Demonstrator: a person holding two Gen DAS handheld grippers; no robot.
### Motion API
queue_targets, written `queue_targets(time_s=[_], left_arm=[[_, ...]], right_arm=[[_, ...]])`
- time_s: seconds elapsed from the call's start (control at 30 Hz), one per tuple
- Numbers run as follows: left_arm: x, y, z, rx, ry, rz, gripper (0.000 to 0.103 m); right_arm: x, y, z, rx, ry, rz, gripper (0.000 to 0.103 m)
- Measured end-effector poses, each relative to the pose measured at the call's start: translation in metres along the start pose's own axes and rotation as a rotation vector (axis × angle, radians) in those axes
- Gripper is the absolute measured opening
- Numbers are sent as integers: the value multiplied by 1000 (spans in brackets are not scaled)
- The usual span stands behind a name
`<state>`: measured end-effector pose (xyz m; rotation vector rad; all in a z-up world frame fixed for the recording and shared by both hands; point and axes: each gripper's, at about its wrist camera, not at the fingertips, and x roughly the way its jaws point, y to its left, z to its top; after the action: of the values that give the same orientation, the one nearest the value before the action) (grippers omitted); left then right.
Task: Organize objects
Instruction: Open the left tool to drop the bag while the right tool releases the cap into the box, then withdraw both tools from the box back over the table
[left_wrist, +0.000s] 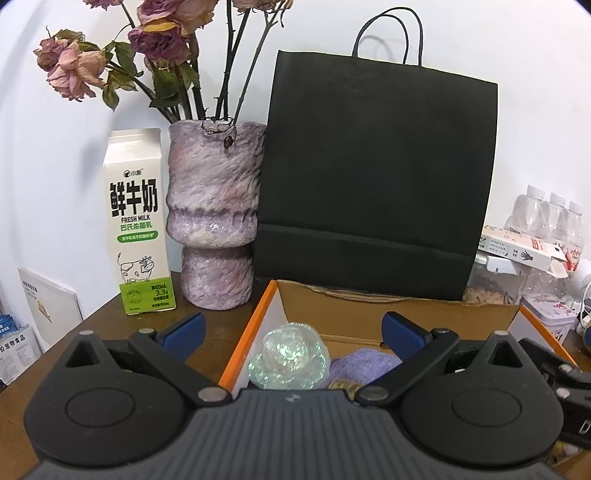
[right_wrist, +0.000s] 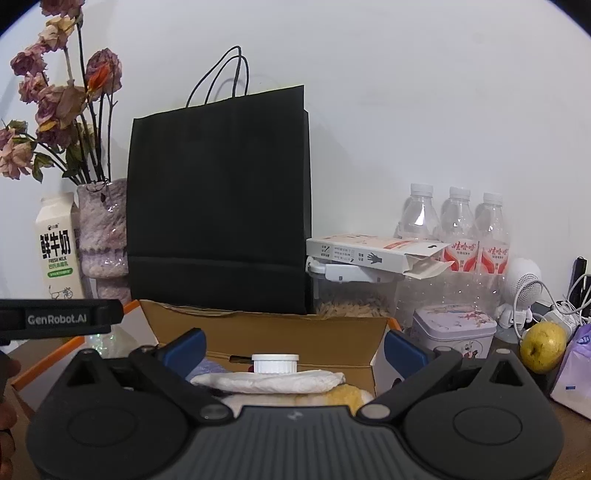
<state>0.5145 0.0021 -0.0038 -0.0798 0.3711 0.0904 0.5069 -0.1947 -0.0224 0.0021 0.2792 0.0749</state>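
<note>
An open cardboard box (left_wrist: 399, 306) with an orange rim stands in front of me; it also shows in the right wrist view (right_wrist: 266, 332). In it lie an iridescent glittery ball (left_wrist: 290, 356) and a purple cloth (left_wrist: 364, 363). The right wrist view shows a white-capped bottle (right_wrist: 275, 363), a white folded cloth (right_wrist: 269, 382) and a yellow fluffy thing (right_wrist: 345, 397) in the box. My left gripper (left_wrist: 293, 330) is open and empty over the box's left part, above the ball. My right gripper (right_wrist: 293, 349) is open and empty over the box's right part.
A black paper bag (left_wrist: 376, 177) stands behind the box. A milk carton (left_wrist: 138, 221) and a purple vase with dried roses (left_wrist: 214, 214) stand at left. At right are empty bottles (right_wrist: 458, 229), a glove box (right_wrist: 373, 253), a tin (right_wrist: 452, 328) and a yellow-green fruit (right_wrist: 543, 347).
</note>
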Motion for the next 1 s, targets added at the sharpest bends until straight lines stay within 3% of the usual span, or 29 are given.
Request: queue_targets(time_s=[0.47, 1.0], left_arm=[[-61, 17, -29, 53, 25, -26, 103], [-173, 24, -72, 102, 64, -51, 103]], right_arm=[[-51, -4, -16, 17, 29, 22, 103], [-163, 3, -46, 11, 65, 63, 103]])
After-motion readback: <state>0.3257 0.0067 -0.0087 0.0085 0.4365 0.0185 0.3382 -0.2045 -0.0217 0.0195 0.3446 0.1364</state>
